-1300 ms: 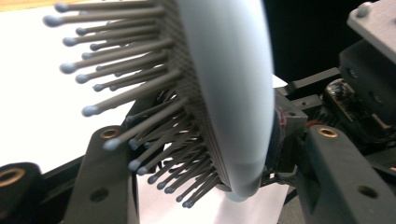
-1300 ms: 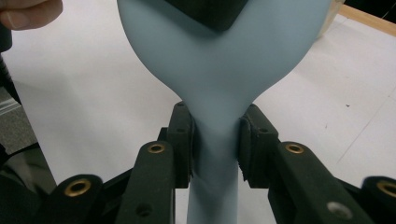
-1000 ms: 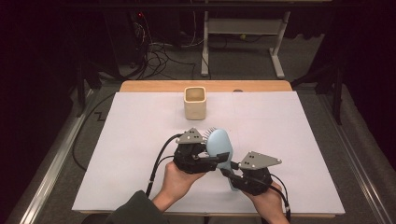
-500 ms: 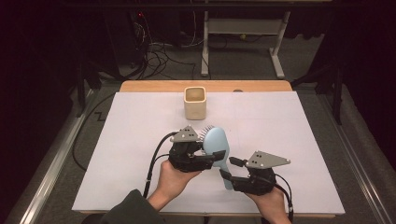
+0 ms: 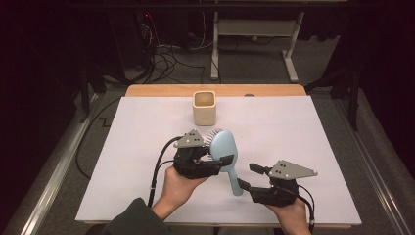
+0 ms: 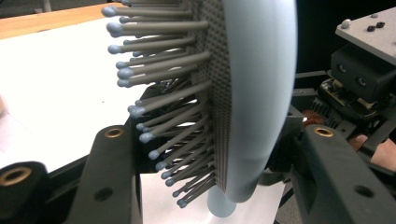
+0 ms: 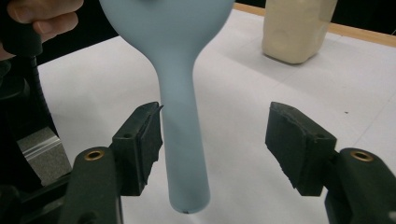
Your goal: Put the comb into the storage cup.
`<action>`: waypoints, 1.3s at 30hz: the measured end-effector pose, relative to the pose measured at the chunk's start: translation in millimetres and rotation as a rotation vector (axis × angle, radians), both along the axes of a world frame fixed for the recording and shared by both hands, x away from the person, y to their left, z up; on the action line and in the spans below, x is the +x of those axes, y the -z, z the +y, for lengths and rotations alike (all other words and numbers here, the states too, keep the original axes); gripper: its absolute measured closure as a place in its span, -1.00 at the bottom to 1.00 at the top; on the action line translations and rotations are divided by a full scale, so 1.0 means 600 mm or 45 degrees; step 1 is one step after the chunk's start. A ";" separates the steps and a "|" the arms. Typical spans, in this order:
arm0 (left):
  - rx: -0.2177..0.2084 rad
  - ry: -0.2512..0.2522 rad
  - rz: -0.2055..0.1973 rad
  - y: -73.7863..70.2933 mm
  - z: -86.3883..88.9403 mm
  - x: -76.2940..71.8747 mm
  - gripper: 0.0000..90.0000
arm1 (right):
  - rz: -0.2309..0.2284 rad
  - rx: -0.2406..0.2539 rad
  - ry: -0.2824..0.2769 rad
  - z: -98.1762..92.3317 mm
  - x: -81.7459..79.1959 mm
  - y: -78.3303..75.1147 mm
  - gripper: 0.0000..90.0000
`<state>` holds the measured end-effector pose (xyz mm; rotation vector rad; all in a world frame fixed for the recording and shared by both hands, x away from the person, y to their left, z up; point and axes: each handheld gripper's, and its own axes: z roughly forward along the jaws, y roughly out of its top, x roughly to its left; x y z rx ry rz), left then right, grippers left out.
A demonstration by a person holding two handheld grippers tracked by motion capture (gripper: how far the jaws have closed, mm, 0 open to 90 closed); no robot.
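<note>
the pale blue hairbrush (image 5: pixel 226 155) is held up over the white table sheet (image 5: pixel 137 147) just below the middle of the high view, head toward the top of the frame, handle slanting down to the lower right. the brush head is clamped by the left gripper (image 5: pixel 218 159), and in the left gripper view the head (image 6: pixel 252 93) is seen edge-on between the two black jaws, bristles (image 6: pixel 159 79) pointed to the left of the frame, smooth back to the right. the right gripper (image 5: pixel 247 177) is seen at the lower right of the high view, at the tip of the handle. its jaws have just been opening; in the right gripper view the handle (image 7: pixel 184 140) is seen between them, the left pad (image 7: pixel 147 142) just beside it, the right pad (image 7: pixel 292 140) well apart, so the handle is not pressed. the cream cup (image 5: pixel 204 107) is seen standing upright at the upper middle of the sheet, apart from the brush.
</note>
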<state>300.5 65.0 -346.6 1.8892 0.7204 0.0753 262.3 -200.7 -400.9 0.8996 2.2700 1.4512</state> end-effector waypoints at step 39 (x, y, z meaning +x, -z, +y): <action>-0.002 -0.061 -0.014 -0.009 0.035 0.006 0.13 | -0.091 0.081 0.192 -0.115 -0.011 0.020 -0.28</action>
